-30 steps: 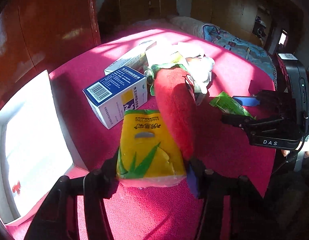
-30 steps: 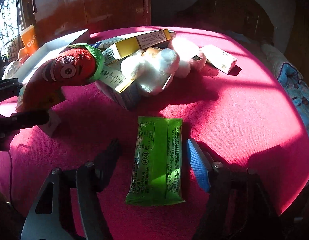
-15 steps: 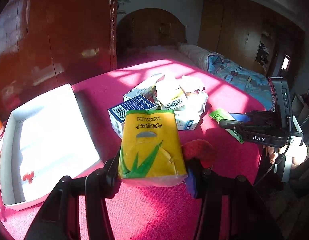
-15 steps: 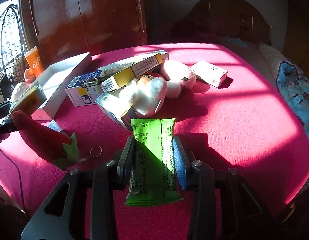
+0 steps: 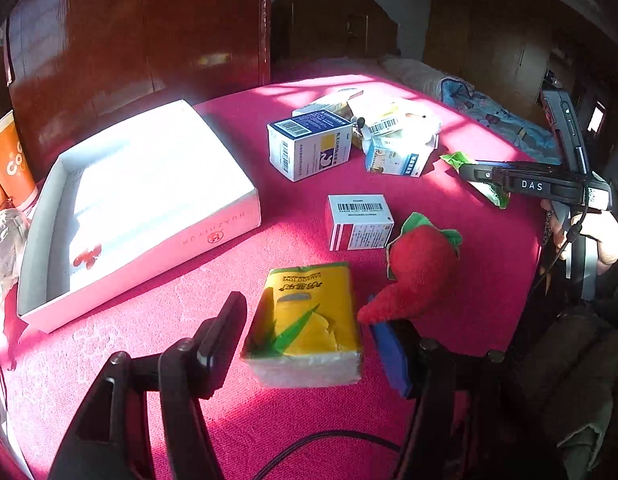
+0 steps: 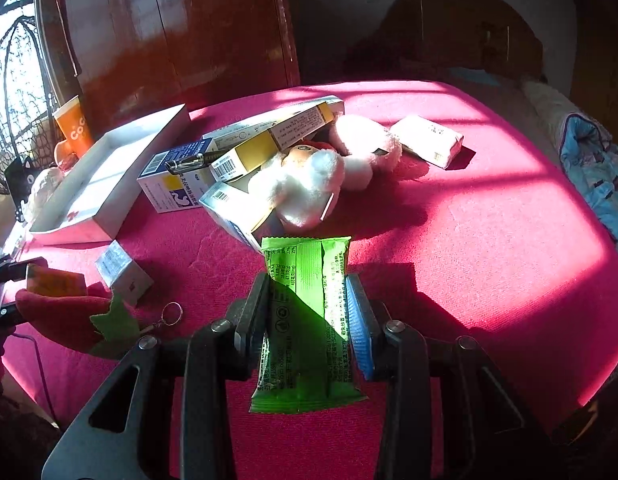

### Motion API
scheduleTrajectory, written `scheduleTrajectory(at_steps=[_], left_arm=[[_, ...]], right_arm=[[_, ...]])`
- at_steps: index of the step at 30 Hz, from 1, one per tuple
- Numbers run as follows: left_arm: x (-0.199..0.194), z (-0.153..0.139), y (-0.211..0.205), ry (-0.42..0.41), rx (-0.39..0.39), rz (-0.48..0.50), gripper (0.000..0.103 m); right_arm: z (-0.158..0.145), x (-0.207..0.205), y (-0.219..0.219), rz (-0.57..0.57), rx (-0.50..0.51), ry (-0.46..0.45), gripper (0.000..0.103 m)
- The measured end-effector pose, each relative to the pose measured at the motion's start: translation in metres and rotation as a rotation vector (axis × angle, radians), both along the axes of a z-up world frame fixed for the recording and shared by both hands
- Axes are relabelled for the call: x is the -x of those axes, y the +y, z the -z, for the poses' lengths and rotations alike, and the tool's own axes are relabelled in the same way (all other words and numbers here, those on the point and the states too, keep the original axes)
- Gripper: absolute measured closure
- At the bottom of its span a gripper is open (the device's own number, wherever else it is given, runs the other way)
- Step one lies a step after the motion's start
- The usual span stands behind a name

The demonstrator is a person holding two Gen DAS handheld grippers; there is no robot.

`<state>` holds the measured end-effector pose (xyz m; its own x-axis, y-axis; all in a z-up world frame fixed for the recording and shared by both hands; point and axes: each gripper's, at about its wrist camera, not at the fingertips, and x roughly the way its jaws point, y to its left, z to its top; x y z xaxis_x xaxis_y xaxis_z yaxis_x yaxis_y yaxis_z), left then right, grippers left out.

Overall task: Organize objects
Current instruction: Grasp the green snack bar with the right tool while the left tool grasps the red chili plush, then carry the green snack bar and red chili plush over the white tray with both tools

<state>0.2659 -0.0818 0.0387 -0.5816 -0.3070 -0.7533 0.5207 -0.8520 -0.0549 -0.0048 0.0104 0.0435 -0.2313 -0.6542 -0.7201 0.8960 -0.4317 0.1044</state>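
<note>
Yellow tissue pack (image 5: 309, 320) lies on pink tabletop (image 5: 269, 208), between opening left gripper (image 5: 305, 336) fingers, pads clear of it; red plush (image 5: 421, 272) beside. Right view: right gripper (image 6: 309, 316) pinching green packet (image 6: 309, 312), lifted off table.

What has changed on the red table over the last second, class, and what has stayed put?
The right gripper closed on the green packet and lifted it. The left gripper carried the yellow tissue pack and red plush toy nearer the white tray; its jaws are opening, the pack between them. The medicine boxes, white plush and tray stayed put.
</note>
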Motion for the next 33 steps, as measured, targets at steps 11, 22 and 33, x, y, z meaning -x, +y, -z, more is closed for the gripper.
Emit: scheduleTrajectory(at_steps=[11,22,33], left_arm=[[-0.025,-0.021,0.01,0.084,0.002,0.082,0.04],[0.079,0.013,0.064,-0.171,0.051,0.474,0.041],[0.063,-0.027,0.051,0.015,0.032,0.361,0.068]], right_arm=[[0.002,-0.003,-0.002,-0.007,0.001,-0.007,0.067],[-0.003,-0.003,0.003,-0.01,0.019,-0.006,0.067],[-0.038,-0.005,0.015,0.003,0.147,0.032,0.067]])
